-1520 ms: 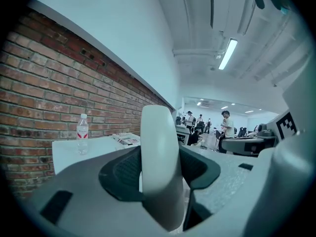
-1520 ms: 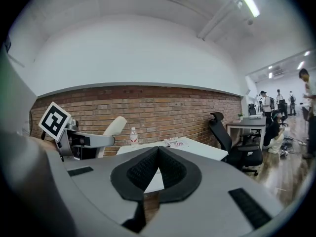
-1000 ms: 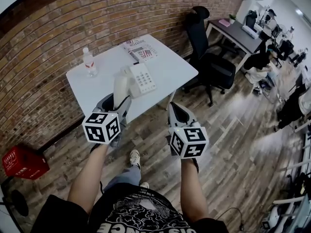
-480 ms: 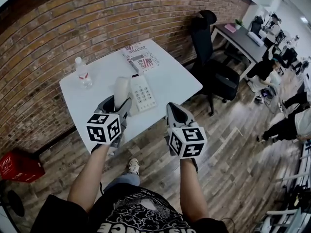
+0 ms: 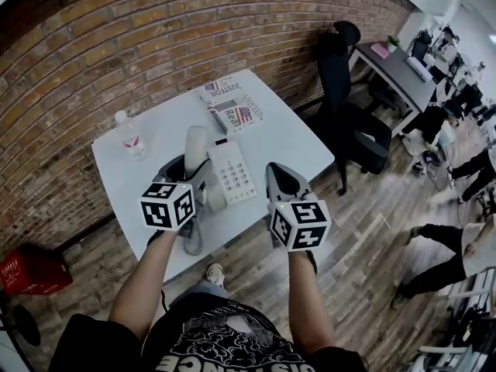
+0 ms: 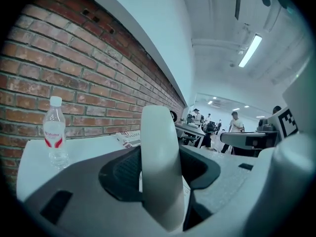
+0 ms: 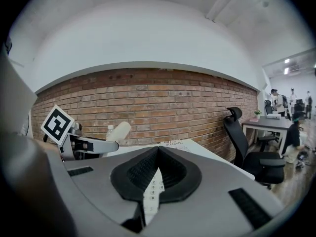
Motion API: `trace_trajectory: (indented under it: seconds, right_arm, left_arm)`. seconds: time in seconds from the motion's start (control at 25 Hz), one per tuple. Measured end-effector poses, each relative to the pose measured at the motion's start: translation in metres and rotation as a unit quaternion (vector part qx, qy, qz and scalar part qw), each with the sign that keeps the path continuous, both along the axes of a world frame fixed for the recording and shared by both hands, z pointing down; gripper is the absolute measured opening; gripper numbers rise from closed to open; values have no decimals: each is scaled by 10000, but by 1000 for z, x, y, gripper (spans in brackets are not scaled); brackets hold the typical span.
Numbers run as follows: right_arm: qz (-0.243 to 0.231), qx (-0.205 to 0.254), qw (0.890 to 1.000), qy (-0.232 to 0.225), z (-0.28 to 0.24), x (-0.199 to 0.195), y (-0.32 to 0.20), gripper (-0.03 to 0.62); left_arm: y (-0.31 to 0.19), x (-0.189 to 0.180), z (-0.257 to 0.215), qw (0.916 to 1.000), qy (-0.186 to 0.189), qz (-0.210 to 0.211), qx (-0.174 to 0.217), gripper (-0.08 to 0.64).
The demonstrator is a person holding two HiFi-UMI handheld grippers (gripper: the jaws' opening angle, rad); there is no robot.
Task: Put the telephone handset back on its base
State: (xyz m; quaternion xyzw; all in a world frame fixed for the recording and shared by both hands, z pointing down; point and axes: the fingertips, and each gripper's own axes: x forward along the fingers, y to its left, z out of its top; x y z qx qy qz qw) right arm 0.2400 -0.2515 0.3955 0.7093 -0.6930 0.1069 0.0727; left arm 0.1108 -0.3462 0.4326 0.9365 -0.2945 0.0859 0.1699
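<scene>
A white handset (image 6: 160, 167) stands upright between the jaws of my left gripper (image 5: 191, 170), which is shut on it. In the head view the handset (image 5: 195, 144) is over the left side of the white telephone base (image 5: 232, 173), by its cradle. A coiled cord (image 5: 194, 237) hangs over the table's near edge. My right gripper (image 5: 281, 180) is shut with nothing in it, hovering at the table's front edge just right of the base. Through its jaws in the right gripper view the keypad (image 7: 153, 191) shows.
The base sits on a white table (image 5: 287, 134) against a brick wall. A water bottle (image 5: 130, 138) stands at the far left and magazines (image 5: 232, 105) lie at the back. A black office chair (image 5: 353, 122) is to the right, a red crate (image 5: 27, 270) on the floor left.
The person has stepped closer to the table. Both grippers now reach over its front edge, and the handset in the left gripper has come nearer the base's left side.
</scene>
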Motion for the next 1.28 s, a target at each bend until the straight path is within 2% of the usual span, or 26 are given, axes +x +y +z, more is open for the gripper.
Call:
trace_trajectory:
  seconds: [0.44,0.6,0.92,1.28]
  right_arm:
    - [-128,-137,9998,-35,9,11,-44,0]
    - [-312,-128,9994,-67,11,8,-53,0]
    - [-957,-96,9953,-132,19,11,-58,0]
    - [-1796,-121,9835,-193,23,22,-54,0]
  left_arm:
    - [-34,10,16,9997,-95,-66,-198,220]
    - [-36,7,18,9995,-133,-207,-209,220]
    - [-26,4,27,9962,-292,-782,-248,221]
    - [-6,11,45,9841,-515,-1580,-620,221]
